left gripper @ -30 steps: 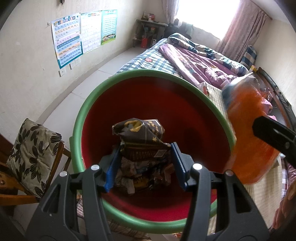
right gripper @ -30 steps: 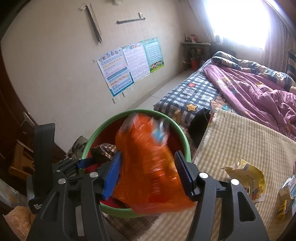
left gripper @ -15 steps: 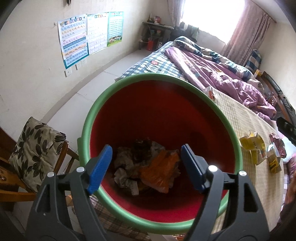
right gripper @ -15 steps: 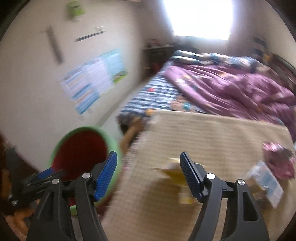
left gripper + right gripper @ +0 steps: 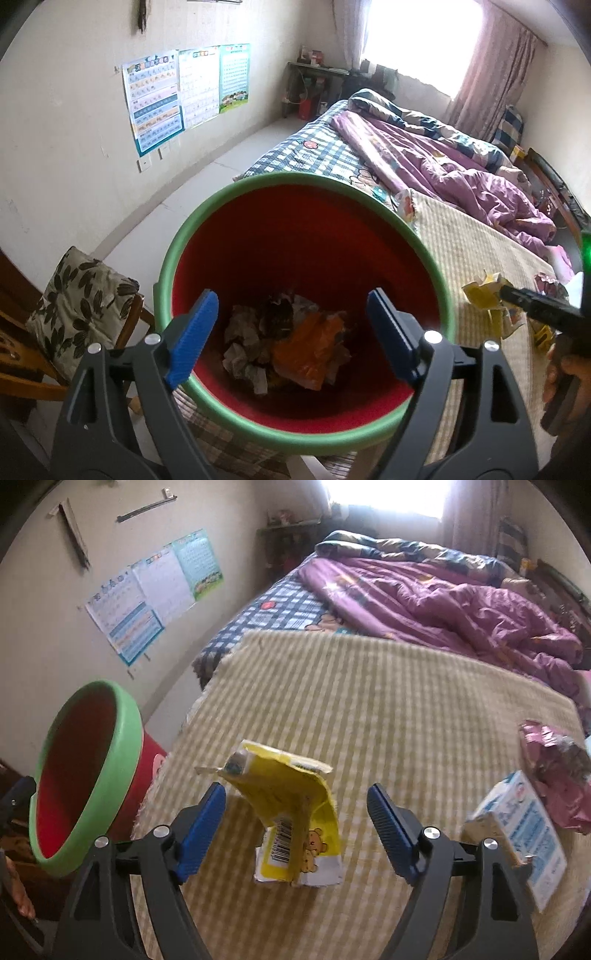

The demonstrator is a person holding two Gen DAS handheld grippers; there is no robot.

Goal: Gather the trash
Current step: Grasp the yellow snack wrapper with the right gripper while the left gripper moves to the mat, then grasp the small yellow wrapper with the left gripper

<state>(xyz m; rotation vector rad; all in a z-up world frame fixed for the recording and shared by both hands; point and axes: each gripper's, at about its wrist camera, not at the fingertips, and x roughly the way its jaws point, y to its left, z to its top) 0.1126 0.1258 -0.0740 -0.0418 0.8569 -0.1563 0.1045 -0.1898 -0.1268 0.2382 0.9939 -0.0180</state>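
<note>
The left gripper (image 5: 291,336) is held above the round red plastic bin with a green rim (image 5: 258,424); its jaws have just been opening and stand wide, with nothing between them. At the bottom of the bin a crumpled orange plastic bag (image 5: 306,350) is seen among grey and dark scraps of wrapper (image 5: 243,343).

The right gripper (image 5: 295,827) is pointed down at the bed, over the beige checked mat (image 5: 369,701); its jaws have also just been opening and are spread wide. A torn yellow paper packet with a bear print (image 5: 291,812) stands between them, untouched by either pad. Near the mat's right edge lie a white and blue carton (image 5: 524,830) and a crumpled pink wrapper (image 5: 554,768). The bin stands beside the mat's left edge.
</note>
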